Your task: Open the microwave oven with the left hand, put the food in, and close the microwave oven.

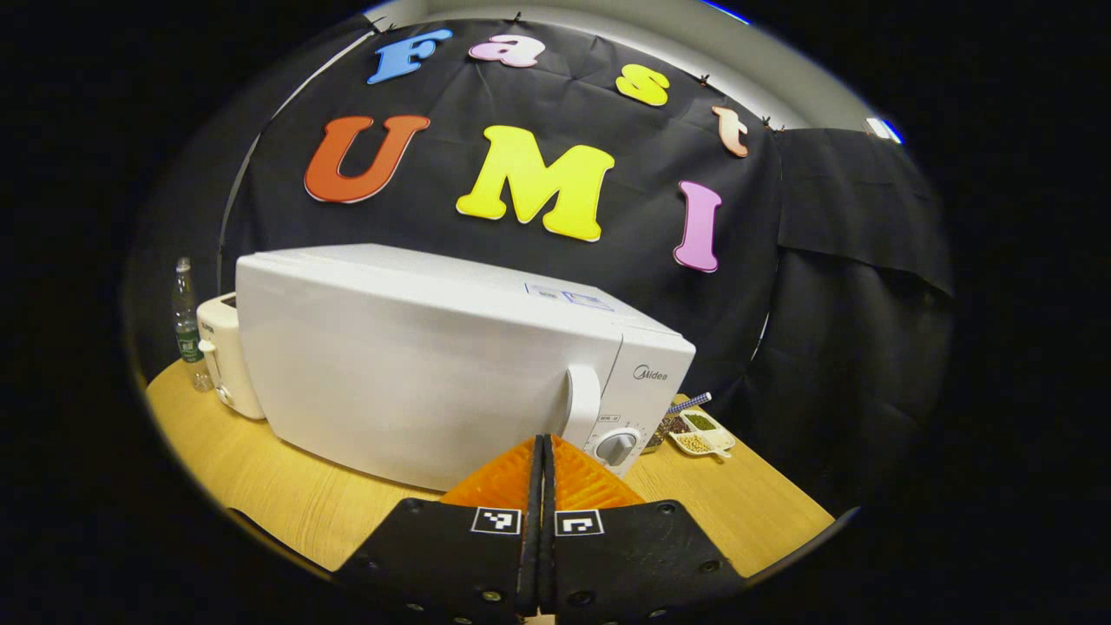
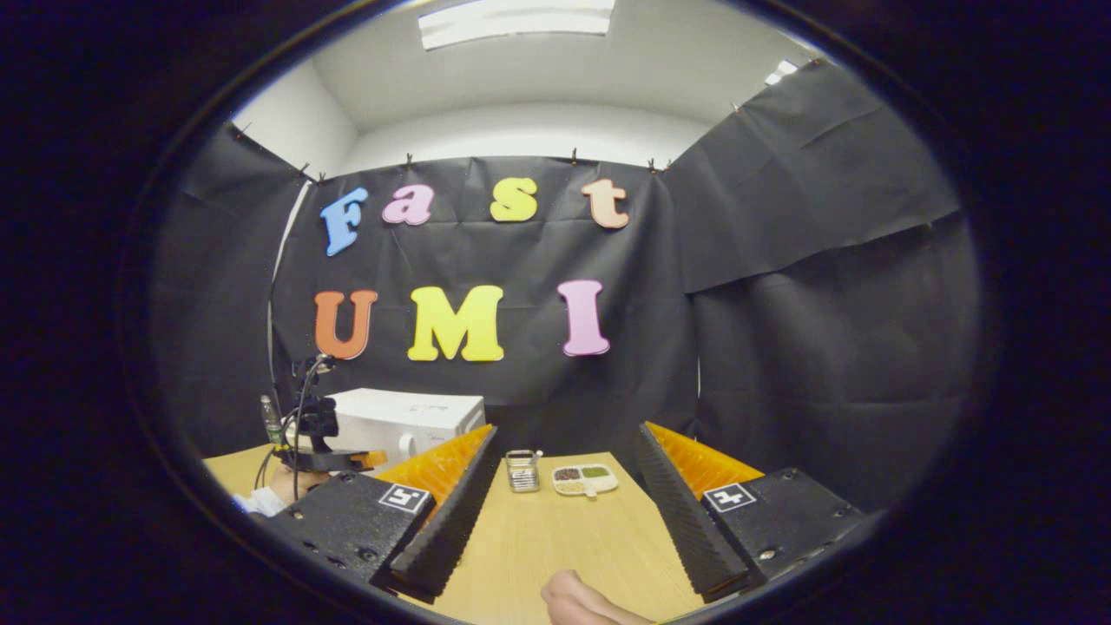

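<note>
Since the microwave [image 1: 451, 365] door is shut, the left gripper [image 1: 543, 451], fingers together, nears its handle [image 1: 581, 404]; the right gripper [image 2: 564, 482] waits, fingers apart.

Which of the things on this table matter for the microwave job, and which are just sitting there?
Belongs to the job: microwave, door shut; its handle; left gripper, shut; right gripper, open.

Just lying about: toaster, bottle, divided dish, small jar.
</note>
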